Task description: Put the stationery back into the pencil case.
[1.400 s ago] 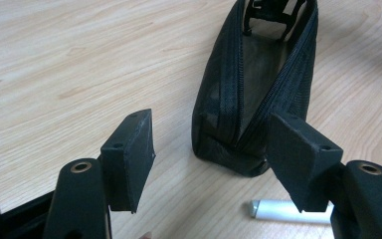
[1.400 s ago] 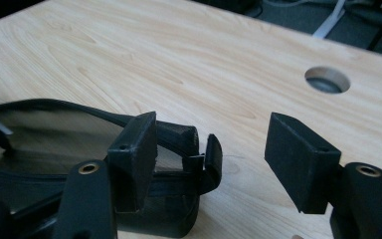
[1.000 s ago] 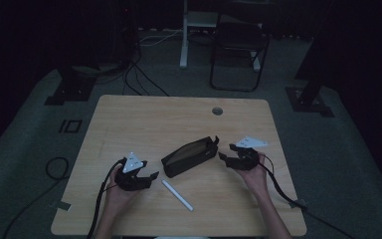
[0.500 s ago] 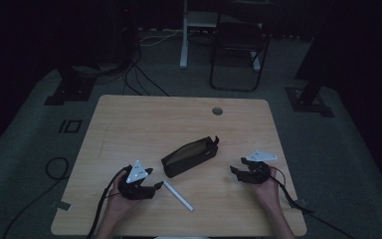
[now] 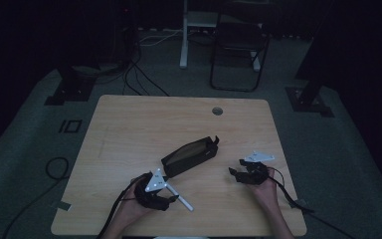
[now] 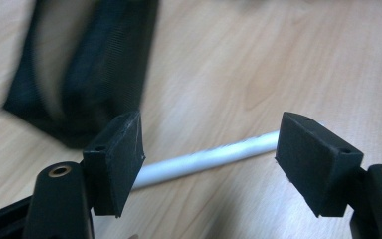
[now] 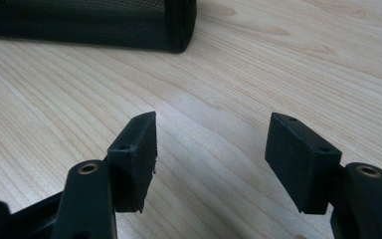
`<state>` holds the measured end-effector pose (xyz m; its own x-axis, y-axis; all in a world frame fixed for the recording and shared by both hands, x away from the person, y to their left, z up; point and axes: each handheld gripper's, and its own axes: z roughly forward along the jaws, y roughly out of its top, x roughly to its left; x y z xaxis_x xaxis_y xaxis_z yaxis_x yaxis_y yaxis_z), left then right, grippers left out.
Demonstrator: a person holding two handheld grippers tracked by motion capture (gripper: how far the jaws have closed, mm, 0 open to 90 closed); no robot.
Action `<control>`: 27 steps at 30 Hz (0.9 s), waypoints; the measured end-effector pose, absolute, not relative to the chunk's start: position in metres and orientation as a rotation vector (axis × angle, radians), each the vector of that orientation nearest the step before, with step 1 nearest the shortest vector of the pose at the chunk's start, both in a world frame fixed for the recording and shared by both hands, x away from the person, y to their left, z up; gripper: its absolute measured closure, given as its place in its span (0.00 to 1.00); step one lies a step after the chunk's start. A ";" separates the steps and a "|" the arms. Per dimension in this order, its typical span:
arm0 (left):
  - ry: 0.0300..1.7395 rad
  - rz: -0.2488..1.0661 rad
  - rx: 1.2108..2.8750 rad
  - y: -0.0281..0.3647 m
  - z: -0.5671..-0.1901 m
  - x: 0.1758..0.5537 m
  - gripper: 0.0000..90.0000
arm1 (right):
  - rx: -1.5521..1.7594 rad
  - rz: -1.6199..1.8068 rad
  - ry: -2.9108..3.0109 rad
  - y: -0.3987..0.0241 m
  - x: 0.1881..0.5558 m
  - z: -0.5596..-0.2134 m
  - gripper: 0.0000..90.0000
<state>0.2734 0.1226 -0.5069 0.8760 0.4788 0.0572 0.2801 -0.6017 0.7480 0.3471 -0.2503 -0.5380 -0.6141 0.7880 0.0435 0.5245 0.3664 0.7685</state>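
Here, a light wooden table (image 5: 129,129) with a small round hole at twelve o'clock stands on a grey floor (image 5: 25,124) in a dark room, with a black folding chair (image 5: 238,45) behind it. The left gripper (image 6: 209,149) has just been opening its jaws, and the white plastic pen (image 6: 209,155) lies flat between them, untouched, at about six o'clock. The black mesh pencil case (image 5: 189,157) lies in the middle, and the right gripper (image 7: 211,159) at four o'clock is spread over bare wood.

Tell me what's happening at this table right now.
A person sits at a wooden table with a gripper in each hand. The left gripper is lined up on a white pen; its jaws have just been opening and straddle the pen without pressing on it. The right gripper is open over bare wood, off to the side of a black pouch that lies open mid-table.
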 end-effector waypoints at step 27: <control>0.491 0.209 2.363 0.112 -0.540 0.285 0.48 | 1.159 1.063 2.317 -0.251 0.348 -0.547 0.41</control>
